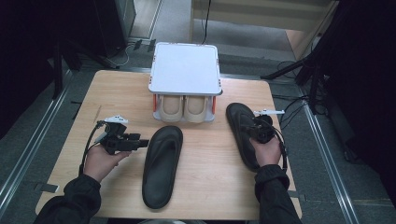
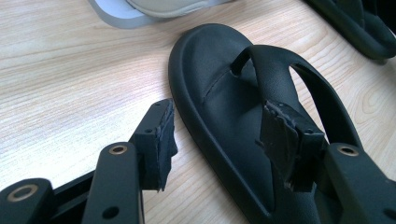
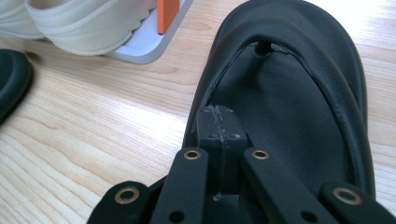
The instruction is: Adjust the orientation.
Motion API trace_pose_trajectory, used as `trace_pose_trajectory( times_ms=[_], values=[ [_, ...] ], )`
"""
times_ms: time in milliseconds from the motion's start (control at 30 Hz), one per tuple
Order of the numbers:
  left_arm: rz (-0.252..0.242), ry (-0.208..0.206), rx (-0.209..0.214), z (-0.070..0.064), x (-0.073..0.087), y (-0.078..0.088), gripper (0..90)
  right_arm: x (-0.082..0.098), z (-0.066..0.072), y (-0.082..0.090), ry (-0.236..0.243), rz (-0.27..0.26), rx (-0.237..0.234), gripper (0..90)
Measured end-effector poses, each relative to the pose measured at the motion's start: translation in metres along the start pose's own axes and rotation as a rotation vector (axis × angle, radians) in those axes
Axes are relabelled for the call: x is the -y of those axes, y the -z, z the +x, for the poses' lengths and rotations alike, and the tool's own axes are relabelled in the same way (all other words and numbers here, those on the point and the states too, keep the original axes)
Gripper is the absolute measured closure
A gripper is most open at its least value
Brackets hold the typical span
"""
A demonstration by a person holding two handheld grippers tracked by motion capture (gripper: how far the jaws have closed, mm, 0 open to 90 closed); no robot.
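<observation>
Right gripper point(image 3: 219, 135) clamped on the strap of the black sandal point(image 1: 243, 128) right of the shoe rack point(image 1: 185, 70), left gripper point(image 2: 219, 140) gaping, and that thin pinch might slip when lifted.

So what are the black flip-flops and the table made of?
The two black flip-flops look like soft moulded foam or rubber: matte, with rounded edges and a faint sheen on the straps, though which one I can't tell. The table looks like pale wood or wood-look laminate, smooth, with a visible grain.
</observation>
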State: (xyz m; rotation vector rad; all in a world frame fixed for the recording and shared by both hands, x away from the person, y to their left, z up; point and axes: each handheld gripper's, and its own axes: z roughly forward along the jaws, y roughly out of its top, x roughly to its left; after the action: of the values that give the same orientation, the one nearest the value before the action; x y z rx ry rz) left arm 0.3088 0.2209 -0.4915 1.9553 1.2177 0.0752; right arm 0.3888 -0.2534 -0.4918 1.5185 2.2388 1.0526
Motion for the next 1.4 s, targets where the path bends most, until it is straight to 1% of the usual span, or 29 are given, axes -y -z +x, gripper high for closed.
trace_pose_trajectory(
  times_ms=[100,200,300,367,433,567,633,700,767,867,1100,1167,1267,1333,1400],
  values=[
    [0.005,-0.004,-0.001,0.000,0.000,0.000,45.5,0.000,0.000,-0.001,0.003,0.000,-0.001,90.0],
    [0.004,-0.004,-0.002,0.001,0.000,0.001,45.4,-0.001,-0.002,0.002,-0.001,0.002,0.001,90.0],
    [0.004,-0.003,-0.001,0.001,0.000,0.001,45.4,-0.002,-0.003,0.009,-0.009,-0.025,0.002,87.7],
    [-0.001,-0.006,-0.003,0.001,0.000,0.002,45.3,-0.003,-0.005,0.015,-0.002,-0.039,0.004,86.0],
    [0.000,-0.007,-0.003,0.001,0.000,0.002,45.2,-0.004,-0.009,0.020,-0.003,-0.052,0.007,83.0],
    [0.003,-0.005,-0.003,0.001,0.000,0.001,45.2,-0.005,-0.016,0.030,-0.007,-0.079,0.030,76.6],
    [0.004,-0.006,-0.007,0.001,0.000,0.001,45.1,-0.005,-0.021,0.033,-0.012,-0.088,0.031,72.7],
    [0.006,-0.009,-0.006,0.001,0.000,0.001,45.1,-0.005,-0.025,0.035,-0.005,-0.094,0.044,69.6],
    [0.009,-0.010,-0.005,0.001,0.000,0.000,45.0,-0.005,-0.031,0.036,-0.010,-0.103,0.054,64.4],
    [0.013,-0.011,-0.006,0.001,0.000,0.000,45.0,-0.004,-0.038,0.033,-0.024,-0.095,0.058,59.1],
    [0.021,-0.014,-0.015,0.000,0.001,0.000,44.8,-0.001,-0.051,0.018,-0.058,-0.071,0.041,56.8],
    [0.021,-0.013,-0.016,0.000,0.002,0.001,44.8,0.000,-0.053,0.012,-0.069,-0.055,0.042,56.8],
    [0.020,-0.014,-0.021,0.000,0.002,0.002,44.8,0.000,-0.053,0.004,-0.065,-0.031,0.042,57.1],
    [0.016,-0.021,-0.025,0.001,0.002,0.003,44.8,0.001,-0.053,-0.001,-0.051,-0.021,0.051,58.3],
    [0.018,-0.022,-0.027,0.001,0.002,0.004,44.8,0.001,-0.052,-0.004,-0.056,-0.014,0.046,59.8]
  ],
)
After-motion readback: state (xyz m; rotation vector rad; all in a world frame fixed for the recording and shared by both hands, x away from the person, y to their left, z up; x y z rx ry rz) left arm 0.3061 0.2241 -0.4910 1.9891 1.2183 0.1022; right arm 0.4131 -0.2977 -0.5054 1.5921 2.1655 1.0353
